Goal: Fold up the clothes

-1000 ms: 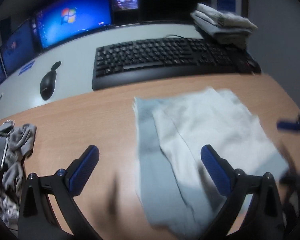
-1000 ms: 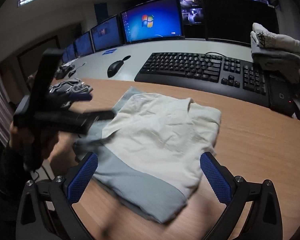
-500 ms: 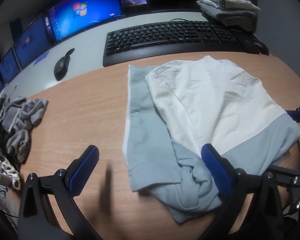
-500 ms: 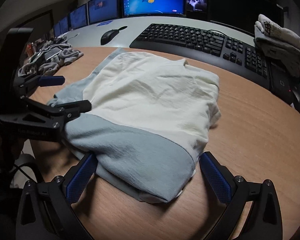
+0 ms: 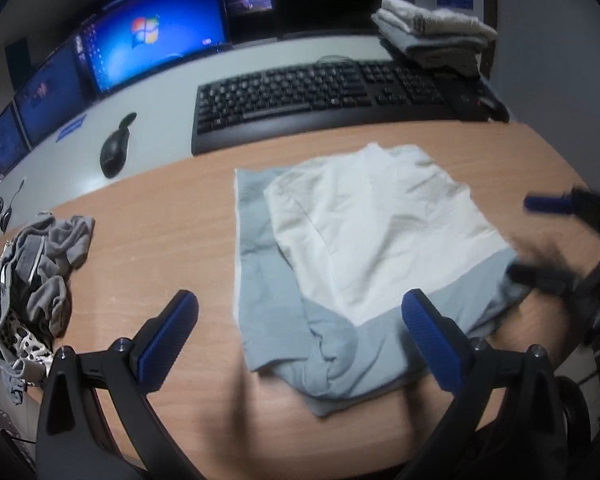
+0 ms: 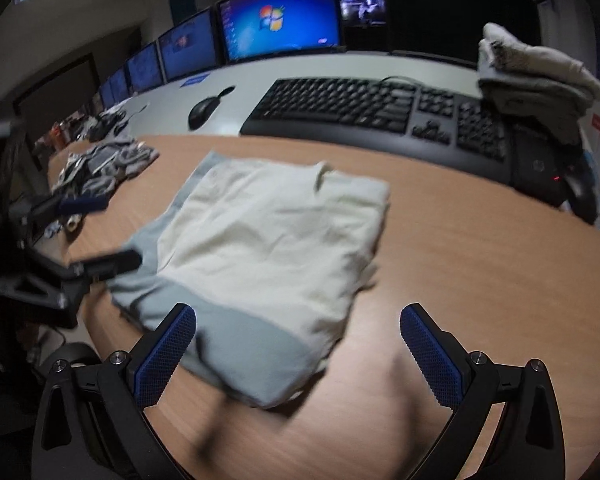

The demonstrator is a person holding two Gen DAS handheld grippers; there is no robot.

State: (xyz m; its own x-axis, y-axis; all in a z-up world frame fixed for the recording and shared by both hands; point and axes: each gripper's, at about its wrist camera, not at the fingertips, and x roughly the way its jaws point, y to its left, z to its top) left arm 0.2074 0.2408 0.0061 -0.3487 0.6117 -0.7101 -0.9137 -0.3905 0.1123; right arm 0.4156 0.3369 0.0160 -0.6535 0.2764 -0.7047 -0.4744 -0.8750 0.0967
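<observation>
Left wrist view: my left gripper (image 5: pixel 300 340) has jaws spread wide, nothing between the pads, hanging over the near edge of the desk (image 5: pixel 160 232). Shirt (image 5: pixel 364 248) lies partly folded on the wood, cream panel on top, pale blue-grey band along its left side and near end, bunched wrinkle at the near corner just beside my right-hand pad. My right gripper (image 5: pixel 540 236) shows blurred at the right edge, jaws apart, lower finger close to the shirt's blue corner; contact unclear. Unfolded pile (image 5: pixel 40 272) of grey and spotted clothes sits well apart at the left edge of the desk. Keyboard (image 5: pixel 320 96) lies behind the shirt, mouse (image 5: pixel 114 152) to its left, monitor (image 5: pixel 156 48) with a blue desktop behind that. Folded stack (image 5: pixel 432 36) sits at the far right end past the keyboard.

Right wrist view: right gripper (image 6: pixel 298 356) jaws spread, empty, left pad over the shirt's (image 6: pixel 268 240) blue near end, right pad over bare desk (image 6: pixel 480 260). Left gripper (image 6: pixel 96 232) blurred at left, open, one finger tip at the shirt's left blue edge, touching or not I cannot tell. Folded stack (image 6: pixel 536 68) rests at the keyboard's (image 6: pixel 380 108) right end, unfolded pile (image 6: pixel 104 160) far left
</observation>
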